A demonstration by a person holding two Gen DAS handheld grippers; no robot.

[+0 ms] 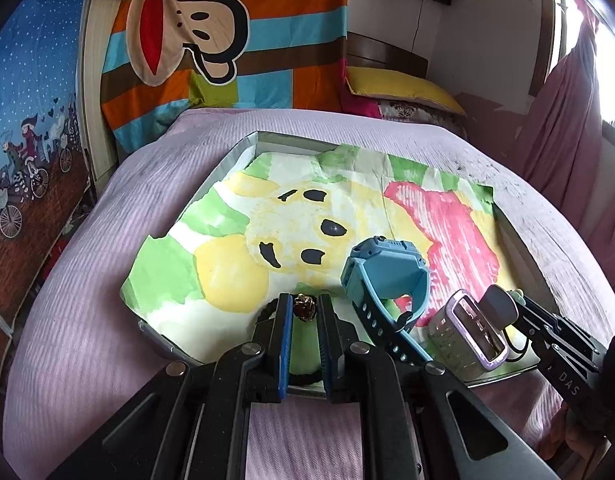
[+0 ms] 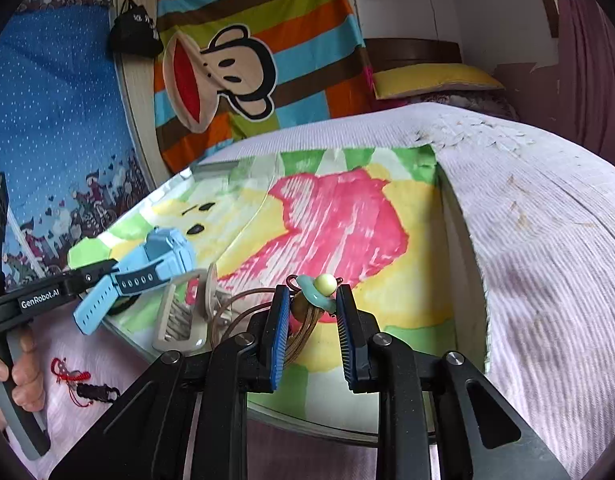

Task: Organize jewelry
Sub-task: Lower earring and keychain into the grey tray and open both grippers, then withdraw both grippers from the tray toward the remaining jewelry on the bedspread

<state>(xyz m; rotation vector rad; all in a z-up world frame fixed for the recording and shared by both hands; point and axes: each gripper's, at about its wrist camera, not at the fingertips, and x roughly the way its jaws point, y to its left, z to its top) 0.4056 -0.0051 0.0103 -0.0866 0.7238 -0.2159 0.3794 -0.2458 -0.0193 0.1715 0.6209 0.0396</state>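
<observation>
A shallow box [image 1: 237,151] lined with a painted bear sheet [image 1: 267,216] lies on the bed. My left gripper [image 1: 305,300] is shut on a black hair tie with a gold-brown charm [image 1: 305,307] over the box's near edge. My right gripper [image 2: 313,296] is shut on a brown cord tie with a teal and pale green bead [image 2: 317,290] above the sheet. A blue watch [image 1: 387,272] and a clear purple-edged hair clip [image 1: 473,332] rest in the box between the two grippers. The right gripper [image 1: 507,303] shows at the right of the left wrist view.
A red string charm with a black piece [image 2: 71,378] lies on the lilac bedspread [image 2: 547,240] outside the box, near the hand [image 2: 15,372] that holds the left gripper [image 2: 107,270]. A striped monkey blanket [image 1: 227,40] and a yellow pillow [image 1: 403,88] are behind.
</observation>
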